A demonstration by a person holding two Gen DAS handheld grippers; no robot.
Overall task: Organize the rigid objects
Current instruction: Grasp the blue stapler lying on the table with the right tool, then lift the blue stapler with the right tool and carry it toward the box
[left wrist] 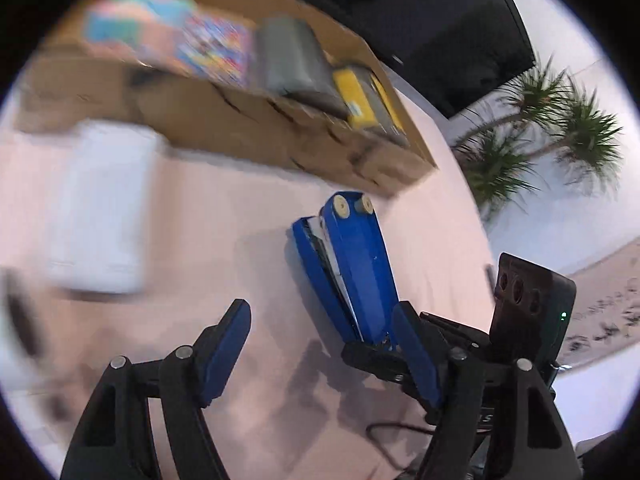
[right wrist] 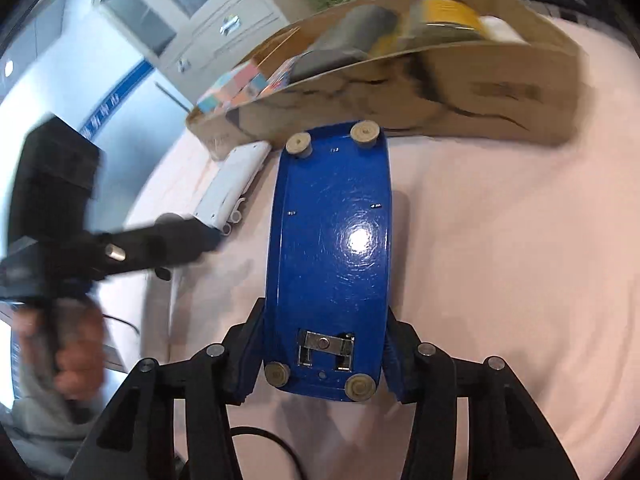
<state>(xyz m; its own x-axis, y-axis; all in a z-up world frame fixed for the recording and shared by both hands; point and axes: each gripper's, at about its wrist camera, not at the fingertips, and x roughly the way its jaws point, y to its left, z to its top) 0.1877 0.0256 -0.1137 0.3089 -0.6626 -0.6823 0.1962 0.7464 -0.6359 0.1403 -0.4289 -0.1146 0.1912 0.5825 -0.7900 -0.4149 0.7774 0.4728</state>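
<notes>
A blue stapler is held bottom side up, its rubber feet showing, between the pads of my right gripper, which is shut on it above the pink table. In the left wrist view the same stapler shows on its side, held by the right gripper. My left gripper is open and empty, to the left of the stapler. It also shows blurred in the right wrist view. A cardboard box lies beyond the stapler.
The cardboard box holds colourful packets, a grey case and a yellow item. A white device lies on the pink table, left of the stapler; it shows beside the box. A plant stands past the table.
</notes>
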